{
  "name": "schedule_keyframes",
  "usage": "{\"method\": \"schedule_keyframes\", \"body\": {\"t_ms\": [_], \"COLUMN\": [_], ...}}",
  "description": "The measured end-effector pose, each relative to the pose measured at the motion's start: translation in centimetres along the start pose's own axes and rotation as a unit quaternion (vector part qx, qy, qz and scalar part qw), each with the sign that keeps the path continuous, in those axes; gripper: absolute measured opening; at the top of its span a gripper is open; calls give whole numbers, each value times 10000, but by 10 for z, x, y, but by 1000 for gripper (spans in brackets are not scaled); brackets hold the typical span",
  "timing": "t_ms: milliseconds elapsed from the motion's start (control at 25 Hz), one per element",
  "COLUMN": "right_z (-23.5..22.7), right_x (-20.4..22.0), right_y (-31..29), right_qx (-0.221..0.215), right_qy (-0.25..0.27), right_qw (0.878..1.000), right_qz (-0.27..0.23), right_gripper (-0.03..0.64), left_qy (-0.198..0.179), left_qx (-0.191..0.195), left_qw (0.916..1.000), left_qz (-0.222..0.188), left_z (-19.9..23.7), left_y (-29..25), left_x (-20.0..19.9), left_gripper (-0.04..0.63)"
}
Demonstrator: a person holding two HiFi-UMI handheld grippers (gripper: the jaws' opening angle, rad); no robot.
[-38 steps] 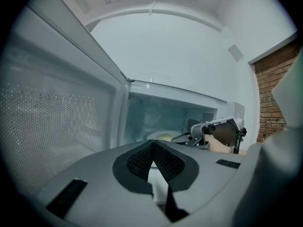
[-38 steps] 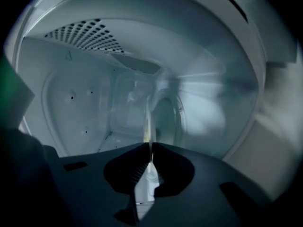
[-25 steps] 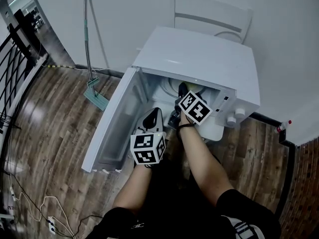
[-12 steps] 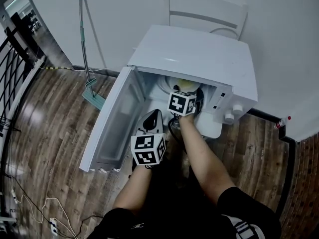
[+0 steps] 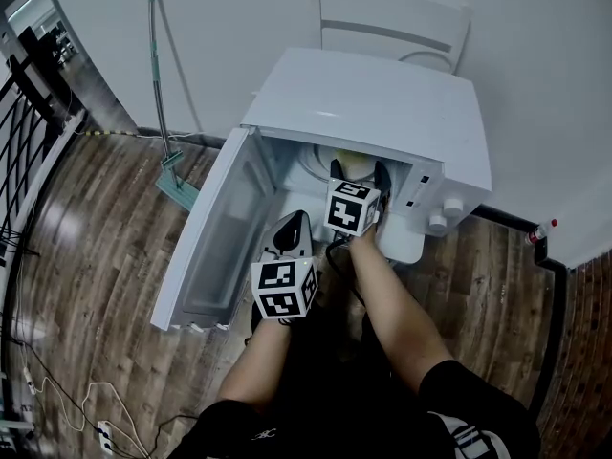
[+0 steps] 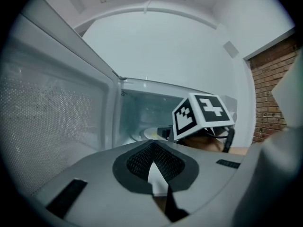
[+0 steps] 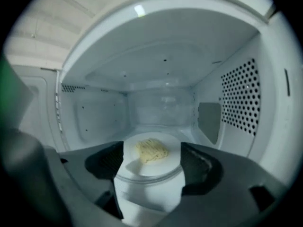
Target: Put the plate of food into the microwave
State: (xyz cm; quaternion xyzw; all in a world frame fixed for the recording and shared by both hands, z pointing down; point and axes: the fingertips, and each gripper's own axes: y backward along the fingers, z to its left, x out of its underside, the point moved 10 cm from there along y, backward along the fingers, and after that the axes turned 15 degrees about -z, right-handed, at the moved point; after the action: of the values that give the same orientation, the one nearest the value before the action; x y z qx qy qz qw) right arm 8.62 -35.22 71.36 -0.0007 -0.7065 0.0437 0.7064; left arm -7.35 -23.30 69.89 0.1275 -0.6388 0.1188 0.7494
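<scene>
The white microwave [image 5: 382, 103] stands with its door [image 5: 215, 247] swung wide to the left. Inside it, a white plate [image 7: 163, 170] carrying a yellow clump of noodles [image 7: 151, 150] rests on the turntable. My right gripper [image 7: 152, 163] reaches into the cavity, and its jaws are opening on either side of the plate without pressing on it. From the head view the right gripper [image 5: 356, 170] is at the cavity's mouth, with the noodles [image 5: 350, 161] just visible. My left gripper [image 5: 295, 220] hangs shut and empty in front of the door.
A white chair [image 5: 392, 22] stands behind the microwave against the wall. A green mop [image 5: 167, 113] leans at the left, near a black railing [image 5: 24, 113]. Cables [image 5: 57, 390] lie on the wood floor. A small red-capped bottle [image 5: 540, 234] sits at the right wall.
My right gripper has carried the plate further into the microwave, and its jaws have spread apart. The left gripper has stayed where it was.
</scene>
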Motion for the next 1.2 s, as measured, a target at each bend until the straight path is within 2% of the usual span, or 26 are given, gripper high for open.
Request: {"method": "schedule_keyframes", "body": {"t_ms": [40, 80, 120, 240, 400, 600, 760, 840, 1040, 1200], "right_z": [-2, -5, -8, -11, -9, -23, -35, -35, -34, -26], "right_x": [-2, -3, -4, -7, -8, -22, -37, -42, -58, -105], "right_y": [8, 17, 27, 56, 89, 104, 115, 116, 102, 104], "right_qx": [-57, -42, -42, -597, -1297, -1530, -1847, -1871, -1551, -1359], "right_qy": [-141, -211, -227, -381, -471, -682, -1263, -1357, -1251, -1356], "right_qw": [9998, 9994, 9990, 9951, 9875, 9825, 9695, 9665, 9725, 9766], "right_qz": [-130, -258, -386, -692, -755, -816, -1003, -1116, -1202, -968], "right_gripper": [385, 216, 14, 14, 14, 12, 12, 12, 12, 12], "left_qy": [-20, -34, -43, -63, -105, -2, -33, -7, 204, 366], "left_qx": [2, 7, 15, 54, 123, 228, 339, 395, 524, 613], "left_qw": [10000, 10000, 10000, 9999, 9998, 9996, 9992, 9989, 9979, 9973], "left_qz": [-13, -22, -29, -65, -147, -187, -194, -255, -325, 138], "left_z": [0, 0, 0, -3, -11, -19, -24, -23, -16, -21], "left_y": [-1, -1, -2, -4, -9, -19, -16, -17, -31, -42], "left_x": [-1, -2, -3, -8, -14, -20, -23, -29, -51, -94], "left_gripper": [-2, -2, -1, -2, -2, -2, -2, -2, -2, -2]}}
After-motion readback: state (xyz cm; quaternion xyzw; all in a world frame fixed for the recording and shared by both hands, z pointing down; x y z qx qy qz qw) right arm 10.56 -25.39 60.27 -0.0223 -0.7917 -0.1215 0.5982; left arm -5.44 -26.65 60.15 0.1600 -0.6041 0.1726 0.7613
